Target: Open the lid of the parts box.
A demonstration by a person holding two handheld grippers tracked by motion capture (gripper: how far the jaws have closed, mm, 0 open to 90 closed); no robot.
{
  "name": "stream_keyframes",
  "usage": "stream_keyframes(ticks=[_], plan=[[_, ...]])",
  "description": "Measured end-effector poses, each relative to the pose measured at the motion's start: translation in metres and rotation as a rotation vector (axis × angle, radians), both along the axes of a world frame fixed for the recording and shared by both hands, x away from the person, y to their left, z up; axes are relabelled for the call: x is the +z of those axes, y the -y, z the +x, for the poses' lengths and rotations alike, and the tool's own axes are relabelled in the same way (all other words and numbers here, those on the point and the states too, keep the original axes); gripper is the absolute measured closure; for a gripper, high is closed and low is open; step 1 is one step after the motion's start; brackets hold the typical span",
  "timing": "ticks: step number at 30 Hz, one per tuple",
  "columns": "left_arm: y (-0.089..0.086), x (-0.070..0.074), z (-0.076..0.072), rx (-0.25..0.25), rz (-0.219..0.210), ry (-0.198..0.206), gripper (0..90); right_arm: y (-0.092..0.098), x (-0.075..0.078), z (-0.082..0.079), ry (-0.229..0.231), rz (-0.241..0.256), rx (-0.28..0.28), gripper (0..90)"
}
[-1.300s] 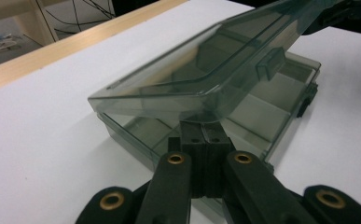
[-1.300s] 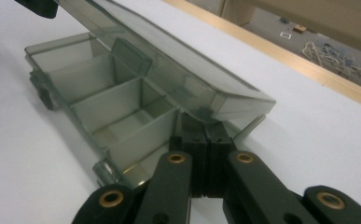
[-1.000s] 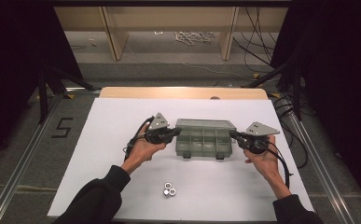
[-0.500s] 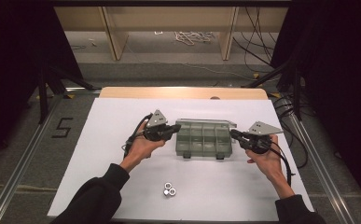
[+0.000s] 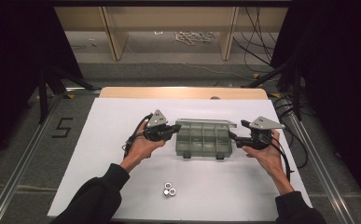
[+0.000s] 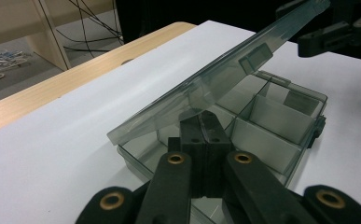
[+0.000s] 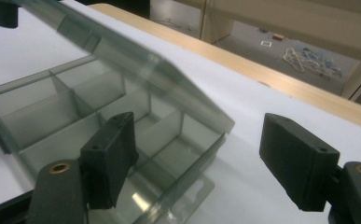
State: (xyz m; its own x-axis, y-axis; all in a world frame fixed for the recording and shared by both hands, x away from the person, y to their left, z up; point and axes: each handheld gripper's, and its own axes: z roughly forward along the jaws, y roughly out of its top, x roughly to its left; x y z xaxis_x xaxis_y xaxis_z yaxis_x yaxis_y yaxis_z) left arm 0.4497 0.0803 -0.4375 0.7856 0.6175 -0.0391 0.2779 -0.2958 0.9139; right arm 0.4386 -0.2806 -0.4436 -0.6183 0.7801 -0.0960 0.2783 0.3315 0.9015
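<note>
a translucent grey plastic compartment box (image 5: 202, 141) sits near the middle of the white table top (image 5: 108, 121), between the two hand-held tools, its hinged clear lid (image 6: 225, 77) raised at a slant over the divided tray. the left gripper (image 5: 172, 130) rests at the box's left end; in the left gripper view its two black jaws are pressed together with no gap, their tips lying against the near wall of the box (image 6: 267, 135) just under the lifted lid — whether they pinch the wall itself i cannot tell. the right gripper (image 5: 234, 136) sits at the box's right end, and in the right gripper view its jaws stand wide apart, one on the box side and one over bare table, with the lid's edge (image 7: 169, 77) above and between them, nothing clamped. two small silver metal nuts (image 5: 169, 190) lie touching each other on the white surface nearer the person, well apart from the box, between the dark-sleeved forearms.
</note>
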Motion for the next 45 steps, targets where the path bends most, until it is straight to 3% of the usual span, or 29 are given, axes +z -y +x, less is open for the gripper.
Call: stream_keyframes(ticks=[6,10,18,24,27,29,34,36,39,40,45], plan=[[0.000,0.000,0.000,-0.002,0.004,0.002,89.7,-0.007,0.000,0.012,0.010,-0.027,0.029,35.3],[0.000,0.000,0.000,-0.002,0.005,0.000,89.7,-0.009,0.000,0.016,0.044,-0.025,0.034,47.8],[-0.002,-0.003,0.000,0.000,0.006,-0.006,86.5,-0.007,0.002,0.016,0.026,-0.039,0.053,62.9],[-0.005,-0.009,0.001,0.019,0.009,-0.047,78.5,-0.006,0.003,0.016,0.032,-0.040,0.046,65.7],[-0.003,-0.017,-0.001,0.022,0.036,-0.093,73.5,-0.006,0.004,0.016,0.022,-0.038,0.037,66.8],[-0.002,-0.020,-0.001,0.029,0.060,-0.117,71.6,-0.007,0.003,0.016,0.040,-0.019,0.032,67.1],[0.002,-0.033,-0.002,0.016,0.122,-0.159,66.7,-0.007,0.005,0.015,-0.003,-0.006,0.024,68.1],[0.006,-0.036,-0.003,0.028,0.105,-0.178,66.6,-0.007,0.005,0.016,-0.006,-0.003,0.020,68.8],[0.005,-0.037,-0.002,0.022,0.106,-0.188,66.9,-0.007,0.006,0.016,-0.022,-0.004,0.004,69.7],[0.004,-0.036,-0.002,0.012,0.127,-0.190,67.4,-0.007,0.006,0.017,-0.021,-0.002,0.003,69.9],[0.005,-0.037,-0.003,0.038,0.111,-0.185,70.4,-0.009,0.005,0.021,-0.035,0.002,-0.032,72.5]])
